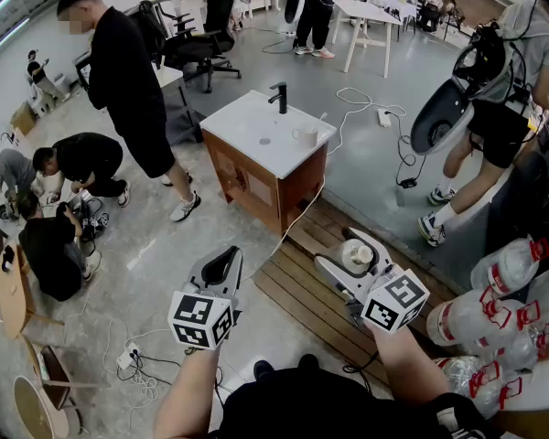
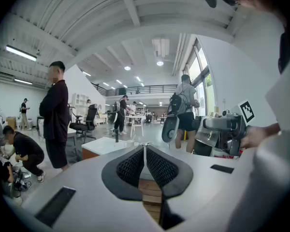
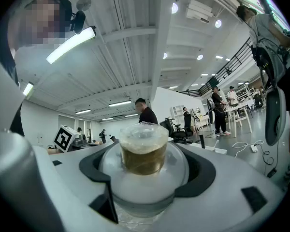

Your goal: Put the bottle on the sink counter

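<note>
My right gripper (image 1: 360, 265) is shut on a clear bottle (image 1: 355, 254), held over a wooden pallet. In the right gripper view the bottle (image 3: 144, 154) fills the space between the dark pads (image 3: 199, 170), its pale cap end pointing away. The sink counter (image 1: 247, 126), a white top on a wooden cabinet with a black faucet (image 1: 279, 97) and a white cup (image 1: 305, 135), stands a few steps ahead. My left gripper (image 1: 221, 271) hangs to the left of the right one, shut and empty. In the left gripper view its ribbed pads (image 2: 158, 166) meet, and the counter (image 2: 106, 145) lies beyond.
A wooden pallet (image 1: 302, 291) lies between me and the cabinet. Large water jugs (image 1: 508, 268) are stacked at the right. A person in black (image 1: 133, 99) stands left of the counter, and others crouch at the far left. Cables (image 1: 137, 364) trail over the floor.
</note>
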Available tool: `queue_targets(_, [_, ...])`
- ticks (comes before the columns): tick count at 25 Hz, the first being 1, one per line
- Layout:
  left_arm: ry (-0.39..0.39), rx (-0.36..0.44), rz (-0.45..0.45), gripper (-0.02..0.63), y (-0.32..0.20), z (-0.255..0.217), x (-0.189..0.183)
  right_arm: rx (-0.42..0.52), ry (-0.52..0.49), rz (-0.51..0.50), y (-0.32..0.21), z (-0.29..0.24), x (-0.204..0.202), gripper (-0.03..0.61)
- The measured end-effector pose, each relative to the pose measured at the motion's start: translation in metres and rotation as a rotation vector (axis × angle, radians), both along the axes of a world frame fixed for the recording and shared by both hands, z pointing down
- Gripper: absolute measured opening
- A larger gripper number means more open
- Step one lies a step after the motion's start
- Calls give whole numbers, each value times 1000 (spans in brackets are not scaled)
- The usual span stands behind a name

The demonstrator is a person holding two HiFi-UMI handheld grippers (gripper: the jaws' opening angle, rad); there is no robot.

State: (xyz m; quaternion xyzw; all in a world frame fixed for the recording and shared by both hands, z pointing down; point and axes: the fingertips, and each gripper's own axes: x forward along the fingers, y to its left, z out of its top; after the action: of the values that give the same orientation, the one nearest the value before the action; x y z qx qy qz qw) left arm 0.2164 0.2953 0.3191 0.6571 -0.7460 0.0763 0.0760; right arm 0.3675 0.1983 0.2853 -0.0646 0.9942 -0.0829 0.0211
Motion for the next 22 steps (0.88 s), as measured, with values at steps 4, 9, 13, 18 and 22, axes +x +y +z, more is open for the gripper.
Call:
queue_targets(4, [5,-5,3,20,-5,2,10,-3,1,2,-3,1,9,353])
queue_targets(9, [10,-10,11,20,-15,4,24,-10,8,12,-13,3,25,353])
queue_targets(13, [9,-14,8,21,-22,7,38,-16,9,-19,-19,6,36,353])
queue_targets(18, [28,-22,0,21,-24,16,46,-28,21,-66,-15,10,42,353])
queue_targets(22, [47,-34,-3,20,-29,26,46,-34,26,-65,-21,14,41,353])
